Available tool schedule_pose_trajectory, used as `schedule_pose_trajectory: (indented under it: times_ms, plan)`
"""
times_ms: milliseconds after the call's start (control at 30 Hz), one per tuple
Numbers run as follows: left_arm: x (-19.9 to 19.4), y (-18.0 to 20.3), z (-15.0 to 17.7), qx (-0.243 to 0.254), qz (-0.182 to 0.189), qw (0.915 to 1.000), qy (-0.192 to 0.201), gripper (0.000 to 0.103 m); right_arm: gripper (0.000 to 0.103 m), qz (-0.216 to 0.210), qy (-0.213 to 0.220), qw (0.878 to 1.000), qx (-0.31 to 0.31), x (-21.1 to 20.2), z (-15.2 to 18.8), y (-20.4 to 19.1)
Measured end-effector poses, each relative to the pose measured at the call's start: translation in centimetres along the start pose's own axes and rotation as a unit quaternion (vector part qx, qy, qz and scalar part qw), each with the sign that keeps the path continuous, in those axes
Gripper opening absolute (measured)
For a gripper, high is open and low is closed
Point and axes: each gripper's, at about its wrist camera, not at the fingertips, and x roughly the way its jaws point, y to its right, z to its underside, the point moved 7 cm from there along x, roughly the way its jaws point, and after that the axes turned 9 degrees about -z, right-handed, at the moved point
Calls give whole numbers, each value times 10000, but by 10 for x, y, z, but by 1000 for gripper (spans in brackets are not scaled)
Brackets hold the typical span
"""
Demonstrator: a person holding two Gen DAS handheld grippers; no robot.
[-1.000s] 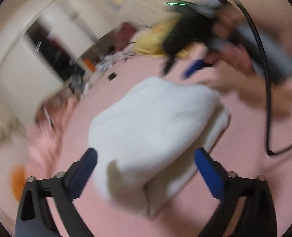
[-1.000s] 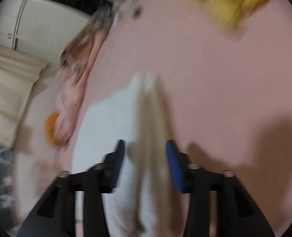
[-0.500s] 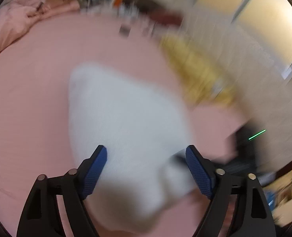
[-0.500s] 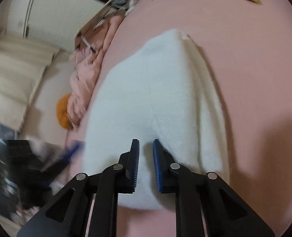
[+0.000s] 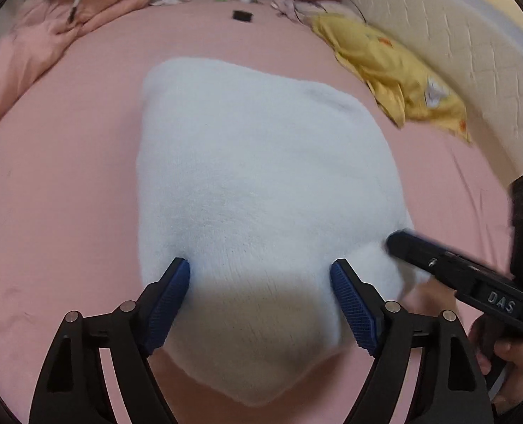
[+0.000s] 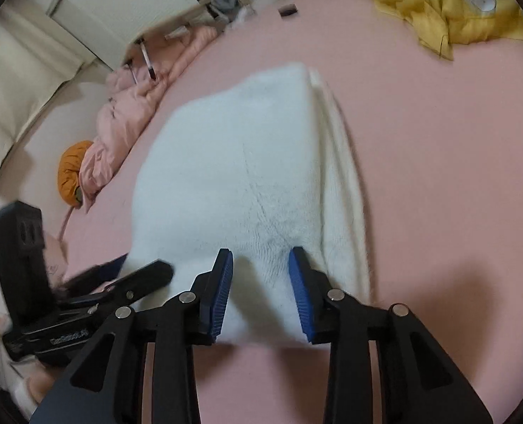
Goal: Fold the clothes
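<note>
A folded white fleecy garment (image 5: pixel 261 190) lies on the pink bed sheet (image 5: pixel 56 190); it also shows in the right wrist view (image 6: pixel 247 176). My left gripper (image 5: pixel 260 275) is open, its blue pads spread wide over the garment's near end. My right gripper (image 6: pixel 260 268) is open, its pads a little apart over the garment's near edge, holding nothing. The right gripper (image 5: pixel 448 272) reaches the garment's right side in the left wrist view. The left gripper (image 6: pixel 120 282) shows at the left in the right wrist view.
A yellow garment (image 5: pixel 395 67) lies at the far right by the padded headboard (image 5: pixel 473 53). A pink quilt (image 5: pixel 46 31) is bunched at the far left, with an orange item (image 6: pixel 72 169) beside it. A small dark object (image 5: pixel 242 16) lies at the far edge.
The right gripper's pads, nearly closed half a second ago, have opened. The left gripper has swung around and settled over the garment's near end, still open. The garment now lies flat.
</note>
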Motion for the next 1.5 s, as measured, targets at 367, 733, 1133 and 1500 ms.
schedule_pose_trajectory:
  times_ms: [367, 733, 1133, 1500]
  plan:
    - [-93, -37, 49, -1130, -29, 9933, 221, 97, 78, 246, 709, 9969, -242, -90, 87, -59]
    - [-108, -52, 182, -1769, -369, 9829, -360, 97, 78, 296, 1081, 9920, -589, -133, 122, -88]
    - [-144, -28, 154, -1873, -330, 9818, -24, 97, 78, 821, 1691, 9757, -1122, -164, 116, -90]
    - [-142, 0, 114, -1739, 23, 9847, 111, 97, 78, 91, 1437, 9888, -382, -163, 118, -48]
